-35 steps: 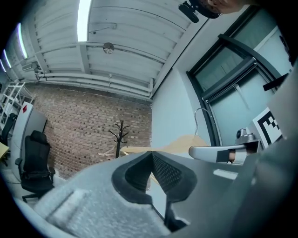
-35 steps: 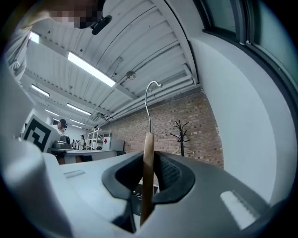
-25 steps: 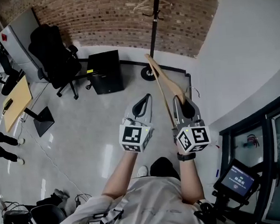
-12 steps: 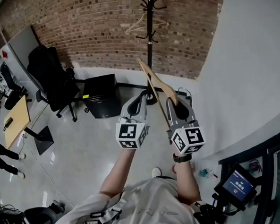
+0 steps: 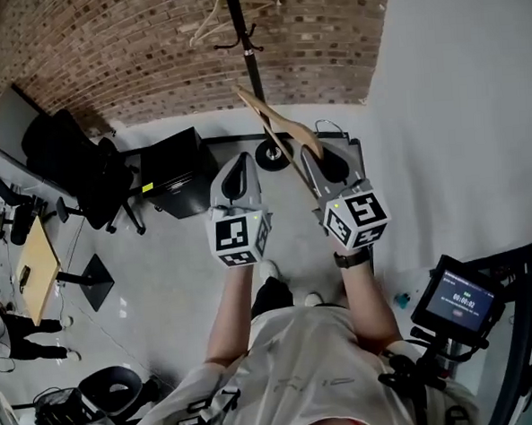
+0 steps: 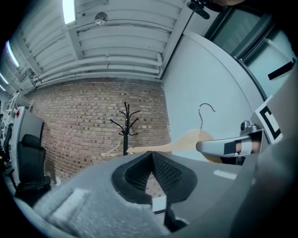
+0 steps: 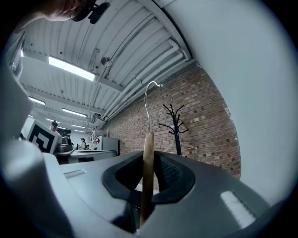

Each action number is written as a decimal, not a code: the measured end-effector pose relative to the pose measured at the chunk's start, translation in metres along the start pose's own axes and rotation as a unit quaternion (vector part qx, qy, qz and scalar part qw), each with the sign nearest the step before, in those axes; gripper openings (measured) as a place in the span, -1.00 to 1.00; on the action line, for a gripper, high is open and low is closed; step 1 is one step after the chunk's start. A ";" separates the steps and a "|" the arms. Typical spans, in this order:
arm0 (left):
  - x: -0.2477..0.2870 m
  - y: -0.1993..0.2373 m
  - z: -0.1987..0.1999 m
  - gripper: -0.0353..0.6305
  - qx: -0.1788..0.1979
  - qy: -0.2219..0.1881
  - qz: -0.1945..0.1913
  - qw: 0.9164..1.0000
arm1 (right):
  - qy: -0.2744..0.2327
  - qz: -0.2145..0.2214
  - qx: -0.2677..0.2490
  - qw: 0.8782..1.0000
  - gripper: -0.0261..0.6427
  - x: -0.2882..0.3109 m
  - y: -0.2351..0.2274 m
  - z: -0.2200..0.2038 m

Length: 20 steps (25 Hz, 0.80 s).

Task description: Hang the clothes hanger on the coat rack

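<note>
Pale wood, clamped edge-on: clothes hanger [image 5: 283, 128] with a silver wire hook, gripped in the grey right gripper [image 5: 319, 157]. Jaws closed onto the thin board; hook upright above them in the right gripper view.

Changes against one second earlier:
- Closer to the black coat rack [image 5: 242, 38] and the red brick wall [image 5: 130, 45].
- Round rack base [image 5: 264, 156] now just ahead of the two gripper tips in the head view; formerly well ahead.
- Black office chair [image 5: 74, 160] and black cabinet [image 5: 175, 168] shifted leftward in the picture.
- Grip on the clothes hanger unchanged.

Pose:
- Left forearm [image 5: 235, 299] and right forearm [image 5: 359, 291] extended forward, side by side.
- Grippers level and roughly parallel, marker cubes nearest the body.
- Grey left gripper [image 5: 236, 162] closed, pads meeting at the tips, nothing between them.
- Clothes hanger apart from the left gripper, one end angled forward and left toward the coat rack, not yet on a peg.

Count:
- Grippers: two.
- Hangers: two, one held, plus a second hanger [image 5: 202, 24], pale, already on the rack.
- Coat rack, office chair, cabinet: one each.
- Wood-topped desk [image 5: 36, 266]: one, at the left edge.
</note>
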<state>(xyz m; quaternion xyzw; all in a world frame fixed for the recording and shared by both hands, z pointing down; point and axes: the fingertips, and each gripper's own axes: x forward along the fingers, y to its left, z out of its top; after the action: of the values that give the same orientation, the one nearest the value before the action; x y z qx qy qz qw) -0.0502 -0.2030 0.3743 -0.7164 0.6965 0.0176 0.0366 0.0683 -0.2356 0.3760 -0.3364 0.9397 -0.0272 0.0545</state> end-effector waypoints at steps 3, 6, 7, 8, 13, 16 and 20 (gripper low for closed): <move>0.040 0.018 -0.018 -0.90 0.003 0.003 -0.019 1.000 | 0.005 0.002 -0.008 1.000 -0.75 0.040 -0.014 -0.018; 0.079 0.036 -0.022 -0.89 -0.019 -0.027 -0.075 0.997 | 0.008 0.001 -0.015 1.000 -0.75 0.090 -0.027 -0.039; 0.093 0.047 -0.019 -0.89 -0.019 -0.040 -0.087 0.995 | 0.008 0.002 -0.018 1.000 -0.75 0.112 -0.030 -0.043; 0.109 0.061 -0.016 -0.89 -0.014 -0.047 -0.090 0.995 | 0.008 0.004 -0.022 1.000 -0.75 0.136 -0.032 -0.045; 0.198 0.152 -0.019 -0.89 -0.038 -0.015 -0.083 0.996 | 0.034 0.040 -0.045 0.998 -0.75 0.266 -0.039 -0.038; 0.235 0.196 -0.016 -0.89 -0.030 -0.025 -0.083 0.996 | 0.054 0.042 -0.052 0.996 -0.75 0.325 -0.050 -0.040; 0.267 0.243 -0.030 -0.89 -0.046 -0.030 -0.084 0.995 | 0.083 0.066 -0.043 0.993 -0.75 0.378 -0.056 -0.057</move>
<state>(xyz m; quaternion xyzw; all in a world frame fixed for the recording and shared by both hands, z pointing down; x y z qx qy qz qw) -0.2859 -0.4777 0.3768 -0.7723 0.6311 0.0679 0.0265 -0.1931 -0.5182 0.4061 -0.2727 0.9613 -0.0113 -0.0368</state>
